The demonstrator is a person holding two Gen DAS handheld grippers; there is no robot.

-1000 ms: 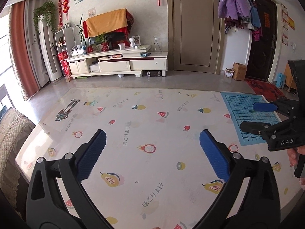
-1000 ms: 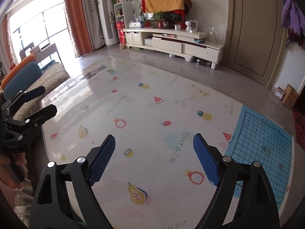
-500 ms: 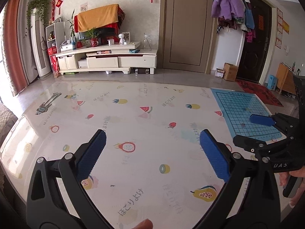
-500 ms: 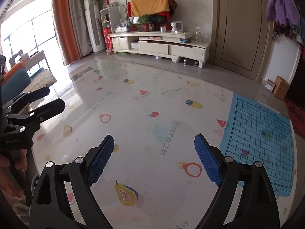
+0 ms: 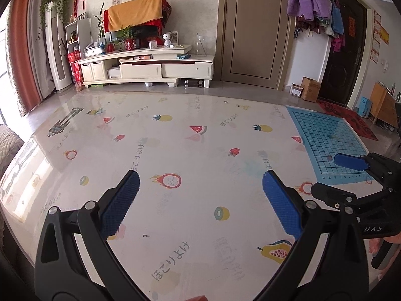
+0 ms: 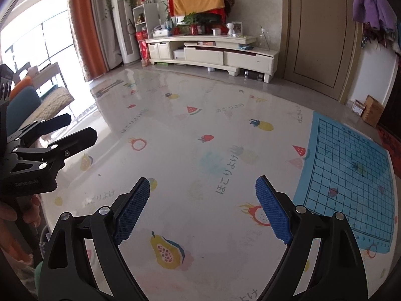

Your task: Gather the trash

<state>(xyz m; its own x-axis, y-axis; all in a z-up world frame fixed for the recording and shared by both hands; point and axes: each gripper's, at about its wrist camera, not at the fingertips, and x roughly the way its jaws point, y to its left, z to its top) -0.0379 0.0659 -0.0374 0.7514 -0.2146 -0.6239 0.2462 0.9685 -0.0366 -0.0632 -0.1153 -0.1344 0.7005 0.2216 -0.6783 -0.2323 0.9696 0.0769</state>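
My left gripper [image 5: 200, 190] is open and empty, held above a white play mat [image 5: 200, 138] printed with fruit. My right gripper [image 6: 203, 198] is also open and empty above the same mat [image 6: 200, 150]. The right gripper shows at the right edge of the left wrist view [image 5: 333, 175]. The left gripper shows at the left edge of the right wrist view [image 6: 75, 128]. A tiny dark speck [image 5: 145, 236] lies on the mat near the left gripper. No other trash shows.
A cream TV cabinet [image 5: 150, 67] stands against the far wall beside a brown door [image 5: 250, 30]. A blue grid mat [image 5: 328, 140] lies at the right. Cardboard boxes [image 5: 307, 89] sit by a dark door. A sofa edge [image 6: 47, 102] is at the left.
Both grippers have swung rightward and tilted a little down over the mat. The jaws stay open.
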